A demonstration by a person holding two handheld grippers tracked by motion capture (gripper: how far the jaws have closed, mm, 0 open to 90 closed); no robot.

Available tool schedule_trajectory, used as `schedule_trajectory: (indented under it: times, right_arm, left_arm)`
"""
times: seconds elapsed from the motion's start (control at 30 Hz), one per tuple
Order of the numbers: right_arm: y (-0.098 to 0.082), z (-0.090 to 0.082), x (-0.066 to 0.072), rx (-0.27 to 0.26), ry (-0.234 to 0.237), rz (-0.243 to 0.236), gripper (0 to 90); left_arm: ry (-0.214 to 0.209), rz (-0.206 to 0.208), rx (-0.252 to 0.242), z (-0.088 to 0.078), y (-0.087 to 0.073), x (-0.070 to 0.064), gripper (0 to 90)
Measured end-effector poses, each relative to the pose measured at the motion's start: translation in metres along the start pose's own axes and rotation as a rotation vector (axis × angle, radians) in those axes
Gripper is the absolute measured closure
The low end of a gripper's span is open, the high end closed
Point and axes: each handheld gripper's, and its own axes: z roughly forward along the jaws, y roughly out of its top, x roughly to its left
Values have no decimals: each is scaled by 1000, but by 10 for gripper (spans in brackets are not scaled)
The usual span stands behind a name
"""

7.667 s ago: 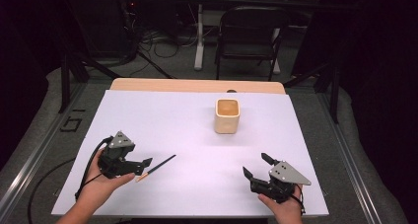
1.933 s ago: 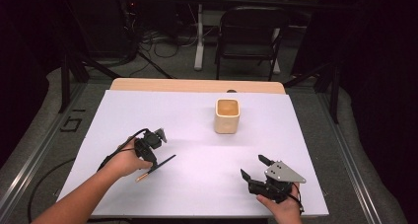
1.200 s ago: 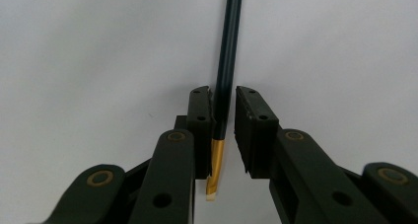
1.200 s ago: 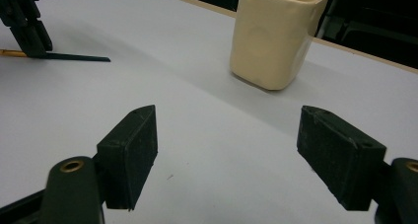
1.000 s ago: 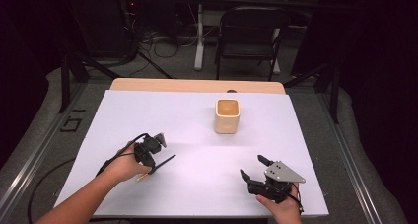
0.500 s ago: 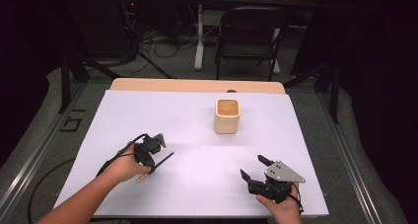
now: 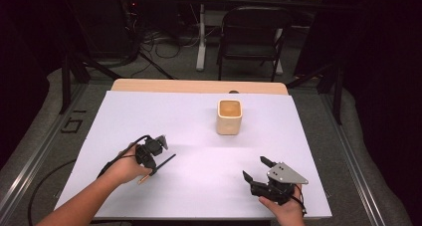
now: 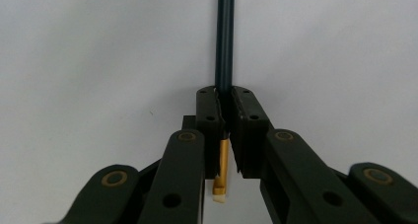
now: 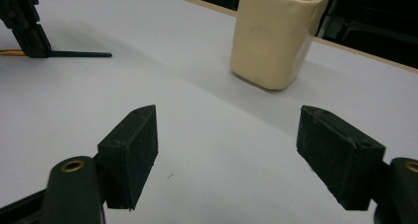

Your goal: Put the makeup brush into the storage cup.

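Observation:
A thin pencil-like stick (image 7: 166, 161) with a dark shaft, a gold band and a pale end lies on the white table sheet (image 7: 189, 131) at the front left. My left gripper (image 7: 152, 169) points down onto it and is shut on it near the gold band. In the left gripper view the stick (image 8: 225, 36) runs straight up from between the pressed pads of the left gripper (image 8: 224, 98). My right gripper (image 7: 254, 167) rests at the front right, open and holding nothing. Seen along the right gripper (image 9: 229, 125), its jaws stand wide apart, facing a cream cup (image 9: 276, 36).
The cream square cup (image 7: 229, 116) stands upright behind the table's middle, apart from both grippers. The right gripper view shows the left gripper (image 9: 27, 31) and the stick (image 9: 81, 54) far off. A black chair (image 7: 254, 37) and floor cables lie beyond the far edge.
Since the oldest frame my left gripper has moved right to the stick and tipped down onto it. Over the last second it has barely shifted. The right gripper has stayed put.

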Motion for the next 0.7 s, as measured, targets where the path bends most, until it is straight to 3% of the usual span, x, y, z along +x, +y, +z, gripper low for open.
schedule_trajectory:
  times: [0.3, 0.7]
  right_arm:
    - [0, 1, 0, -1, -3, 0, 236]
    - [-1, 2, 1, 4, -3, -10, 249]
  left_arm:
    - [-1, 14, -8, -5, 1, -1, 835]
    - [7, 49, -74, -36, 2, -5, 835]
